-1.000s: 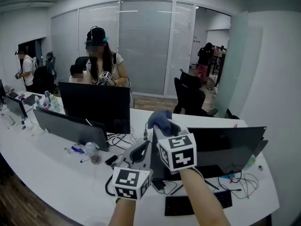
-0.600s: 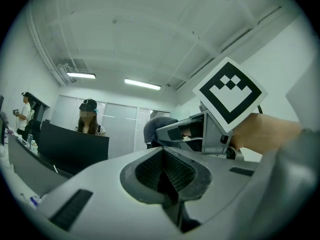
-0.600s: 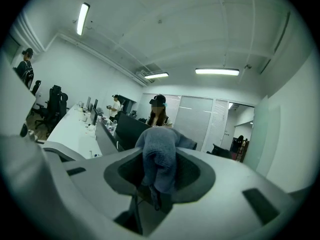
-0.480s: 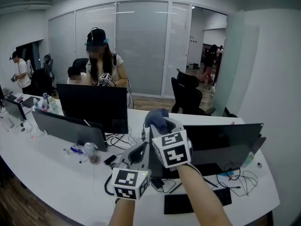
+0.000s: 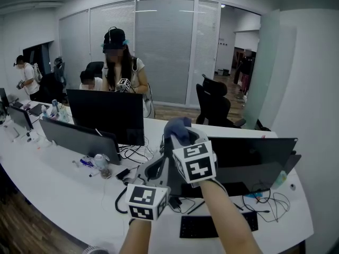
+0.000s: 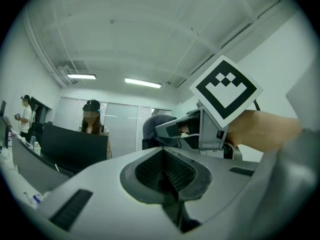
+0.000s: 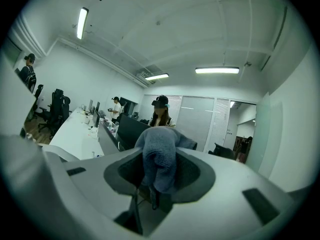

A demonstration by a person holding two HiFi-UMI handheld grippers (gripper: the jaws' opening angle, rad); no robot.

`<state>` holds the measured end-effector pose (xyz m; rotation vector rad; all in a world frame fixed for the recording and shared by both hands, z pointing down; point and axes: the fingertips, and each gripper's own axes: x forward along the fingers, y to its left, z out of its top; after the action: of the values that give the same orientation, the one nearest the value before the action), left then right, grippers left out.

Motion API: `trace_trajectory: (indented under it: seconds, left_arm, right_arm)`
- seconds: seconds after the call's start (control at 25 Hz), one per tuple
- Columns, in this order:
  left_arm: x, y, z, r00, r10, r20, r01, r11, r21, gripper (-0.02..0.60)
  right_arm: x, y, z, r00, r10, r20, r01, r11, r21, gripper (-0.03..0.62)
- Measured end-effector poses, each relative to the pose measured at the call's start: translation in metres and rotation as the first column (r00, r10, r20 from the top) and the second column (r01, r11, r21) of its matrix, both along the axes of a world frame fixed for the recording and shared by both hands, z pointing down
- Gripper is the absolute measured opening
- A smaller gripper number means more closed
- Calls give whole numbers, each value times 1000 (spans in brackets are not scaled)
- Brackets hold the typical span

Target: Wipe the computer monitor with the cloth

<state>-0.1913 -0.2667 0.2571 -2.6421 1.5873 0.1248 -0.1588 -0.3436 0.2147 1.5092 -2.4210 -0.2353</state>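
Note:
A blue-grey cloth [image 5: 178, 129] is bunched in my right gripper [image 5: 184, 137], which is shut on it and held up near the top left corner of the dark computer monitor [image 5: 254, 160]. In the right gripper view the cloth [image 7: 159, 159] hangs over the closed jaws of the right gripper [image 7: 156, 186], and the monitor is hidden. My left gripper [image 5: 159, 169] sits just below and left of the right one, shut with nothing in it. The left gripper view shows the left gripper [image 6: 167, 173] with its ribbed pads together and the right gripper [image 6: 200, 131] just beyond.
A black keyboard [image 5: 218, 224] and loose cables [image 5: 265, 201] lie on the white desk [image 5: 58, 192] under the monitor. Further monitors [image 5: 108, 116] stand at the left with a bottle [image 5: 100, 164]. A person [image 5: 121, 70] stands behind them. An office chair [image 5: 214, 106] is at the back.
Both grippers stay almost in place, the right one still holding the cloth beside the monitor. My head view has shifted slightly, and the people in the background have moved a little.

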Motion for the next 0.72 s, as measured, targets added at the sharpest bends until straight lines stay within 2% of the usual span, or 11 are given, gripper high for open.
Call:
trace_trajectory:
  seconds: [0.72]
  left_arm:
    - [52, 9, -5, 999, -40, 20, 40, 999, -4, 8]
  right_arm:
    - [56, 4, 0, 999, -30, 35, 30, 999, -18, 143]
